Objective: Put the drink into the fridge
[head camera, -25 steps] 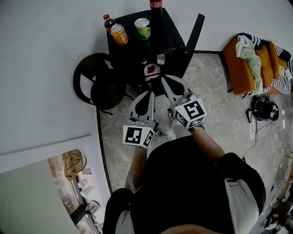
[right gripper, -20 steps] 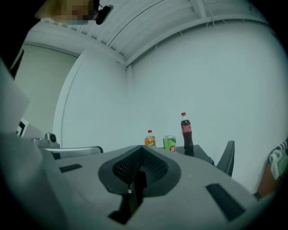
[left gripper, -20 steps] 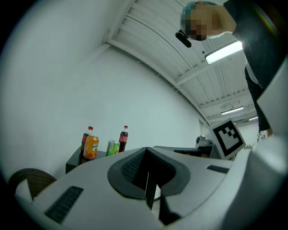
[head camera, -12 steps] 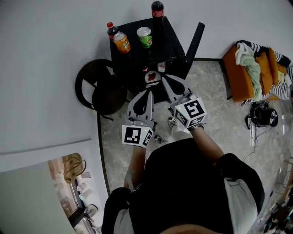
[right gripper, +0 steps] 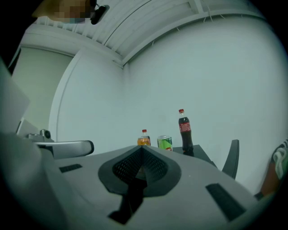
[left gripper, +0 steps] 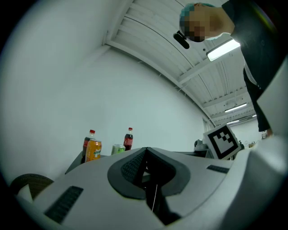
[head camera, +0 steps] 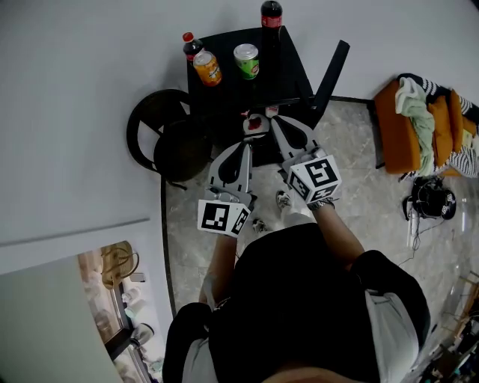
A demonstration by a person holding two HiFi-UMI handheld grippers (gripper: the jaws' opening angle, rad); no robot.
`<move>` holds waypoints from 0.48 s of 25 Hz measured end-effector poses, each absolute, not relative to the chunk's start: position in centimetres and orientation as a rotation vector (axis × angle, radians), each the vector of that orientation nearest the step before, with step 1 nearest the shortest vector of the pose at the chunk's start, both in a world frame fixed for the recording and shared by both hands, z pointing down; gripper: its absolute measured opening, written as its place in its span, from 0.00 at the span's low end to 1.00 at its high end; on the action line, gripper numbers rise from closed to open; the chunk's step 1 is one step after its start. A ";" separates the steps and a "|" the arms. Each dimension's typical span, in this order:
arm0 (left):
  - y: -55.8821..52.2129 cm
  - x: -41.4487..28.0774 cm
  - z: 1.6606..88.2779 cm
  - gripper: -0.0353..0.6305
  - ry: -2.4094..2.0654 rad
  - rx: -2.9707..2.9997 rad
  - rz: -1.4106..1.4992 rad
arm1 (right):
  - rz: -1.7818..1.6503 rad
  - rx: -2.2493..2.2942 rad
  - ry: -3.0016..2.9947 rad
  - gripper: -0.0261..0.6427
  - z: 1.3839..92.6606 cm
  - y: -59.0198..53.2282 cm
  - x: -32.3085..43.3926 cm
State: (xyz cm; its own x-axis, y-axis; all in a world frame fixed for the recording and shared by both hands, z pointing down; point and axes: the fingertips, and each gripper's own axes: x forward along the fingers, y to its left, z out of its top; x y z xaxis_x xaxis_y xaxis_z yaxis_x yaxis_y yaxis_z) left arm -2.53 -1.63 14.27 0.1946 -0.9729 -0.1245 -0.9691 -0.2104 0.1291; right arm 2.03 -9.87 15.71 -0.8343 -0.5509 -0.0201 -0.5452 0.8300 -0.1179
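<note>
Several drinks stand on a black table (head camera: 288, 71): an orange can (head camera: 207, 67), a green can (head camera: 246, 60), a small cola bottle (head camera: 191, 44) and a tall cola bottle (head camera: 271, 13). My left gripper (head camera: 245, 148) is shut and empty, its tip just short of the table's near edge. My right gripper (head camera: 272, 120) is also shut and empty, its tip at the near edge below the green can. In the left gripper view the orange can (left gripper: 93, 150) and a cola bottle (left gripper: 128, 138) show beyond my shut gripper (left gripper: 146, 149). In the right gripper view the green can (right gripper: 165, 143) stands ahead of my shut gripper (right gripper: 141, 147).
A round black chair (head camera: 168, 142) stands left of the table, against the white wall. A black chair back (head camera: 330, 71) leans at the table's right. An orange seat with clothes (head camera: 419, 120) and a black headset (head camera: 430, 196) lie at the right. A white unit's opening (head camera: 120, 299) shows at lower left.
Both grippers have moved forward toward the black table, still shut. The table and drinks sit lower and nearer in the head view.
</note>
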 end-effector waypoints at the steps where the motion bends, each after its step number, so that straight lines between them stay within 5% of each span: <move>1: -1.9 -2.8 14.2 0.07 -1.969 2.406 -0.274 | -0.169 -0.879 2.953 0.06 15.7 -10.2 1.8; 12: -5.2 -3.8 13.7 0.07 -2.062 2.355 -0.240 | -0.213 -0.804 2.977 0.06 15.6 -14.7 0.1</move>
